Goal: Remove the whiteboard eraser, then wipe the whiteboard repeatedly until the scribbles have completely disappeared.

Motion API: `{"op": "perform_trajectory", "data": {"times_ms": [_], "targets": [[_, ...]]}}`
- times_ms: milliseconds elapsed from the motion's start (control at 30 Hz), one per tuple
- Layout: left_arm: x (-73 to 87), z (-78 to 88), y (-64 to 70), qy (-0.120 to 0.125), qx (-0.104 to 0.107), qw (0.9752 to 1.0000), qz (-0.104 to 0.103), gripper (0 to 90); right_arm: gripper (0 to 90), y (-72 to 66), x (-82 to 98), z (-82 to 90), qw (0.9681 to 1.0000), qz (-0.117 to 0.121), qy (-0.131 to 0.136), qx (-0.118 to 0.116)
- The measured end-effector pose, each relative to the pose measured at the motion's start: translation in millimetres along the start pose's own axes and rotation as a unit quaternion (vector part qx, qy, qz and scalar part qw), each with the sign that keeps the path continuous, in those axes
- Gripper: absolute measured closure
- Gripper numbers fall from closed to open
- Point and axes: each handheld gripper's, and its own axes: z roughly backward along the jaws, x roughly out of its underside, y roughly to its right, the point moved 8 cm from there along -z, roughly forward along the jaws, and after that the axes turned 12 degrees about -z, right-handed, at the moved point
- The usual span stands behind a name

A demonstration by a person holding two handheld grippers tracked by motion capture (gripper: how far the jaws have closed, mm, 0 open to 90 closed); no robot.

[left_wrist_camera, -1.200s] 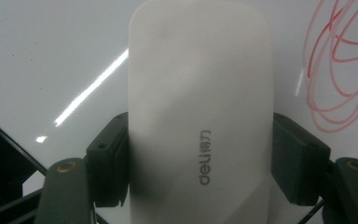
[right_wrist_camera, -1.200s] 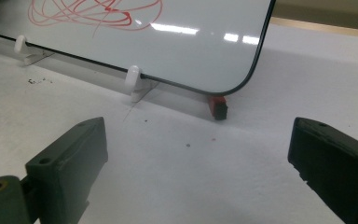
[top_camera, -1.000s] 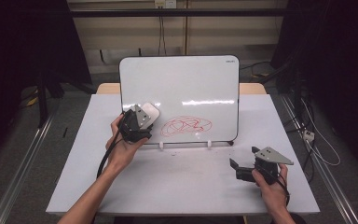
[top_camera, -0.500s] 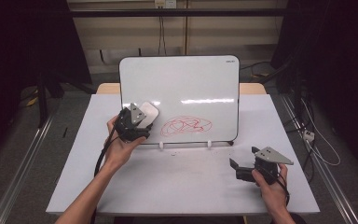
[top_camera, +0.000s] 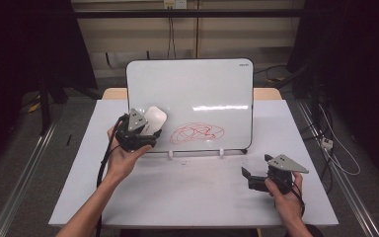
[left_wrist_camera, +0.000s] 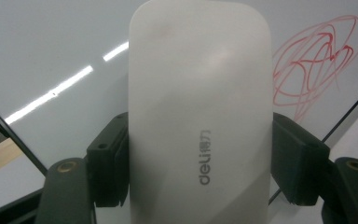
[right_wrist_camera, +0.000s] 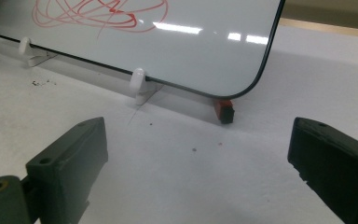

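eraser (left_wrist_camera: 198, 116) logo (deli), red block (right_wrist_camera: 224, 111)

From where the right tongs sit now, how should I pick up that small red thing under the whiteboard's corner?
Grip the red piece across its short sides, coming low along the table from the front. It lies flat just below the whiteboard corner, so a top approach is crowded. The right tongs are open and empty.
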Motion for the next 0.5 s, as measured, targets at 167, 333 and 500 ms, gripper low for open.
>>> {"op": "perform_trajectory", "data": {"times_ms": [167, 333, 500], "targets": [[-0.6, 3.4, -0.4, 0.005, 0.002, 0.9999, 0.010, 30.7, 4.5, 0.8, 0.3, 1.2, 1.0000, 0.000, 0.002, -0.001], [-3.8, 6.8, 6.4, 0.007, 0.009, 0.9999, 0.000, 30.8, 4.5, 1.1, 1.0, 2.6, 1.0000, 0.000, 0.002, -0.002], [-7.6, 7.5, 12.7, 0.014, 0.017, 0.9998, 0.003, 30.8, 4.4, 1.9, 0.6, 2.7, 1.0000, 0.000, 0.002, -0.002]]}}
